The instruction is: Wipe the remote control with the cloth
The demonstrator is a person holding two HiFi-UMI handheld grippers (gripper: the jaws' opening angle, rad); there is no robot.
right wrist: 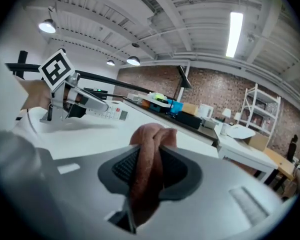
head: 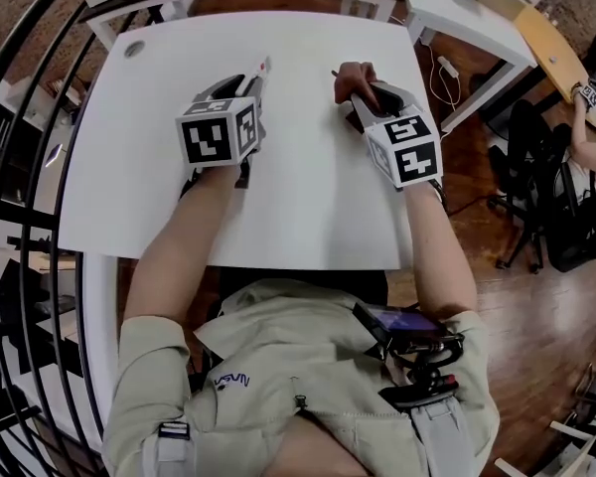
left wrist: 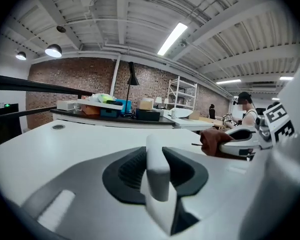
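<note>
The white remote control (head: 261, 71) sticks out forward from my left gripper (head: 248, 95), which is shut on it above the white table (head: 308, 202). In the left gripper view the remote (left wrist: 157, 176) stands edge-on between the jaws. My right gripper (head: 370, 102) is shut on a bunched reddish-brown cloth (head: 355, 78), which fills the jaws in the right gripper view (right wrist: 149, 169). Both grippers hover side by side over the table's far half, a short gap apart. From the right gripper view the remote (right wrist: 106, 112) shows its buttons at the left. The cloth (left wrist: 214, 141) shows at the right of the left gripper view.
A round cable hole (head: 133, 48) sits at the table's far left corner. Another white desk (head: 467, 13) stands at the back right, with a black office chair (head: 531, 182) and a seated person (head: 594, 132) beyond the table's right edge. Black railing (head: 20, 167) runs along the left.
</note>
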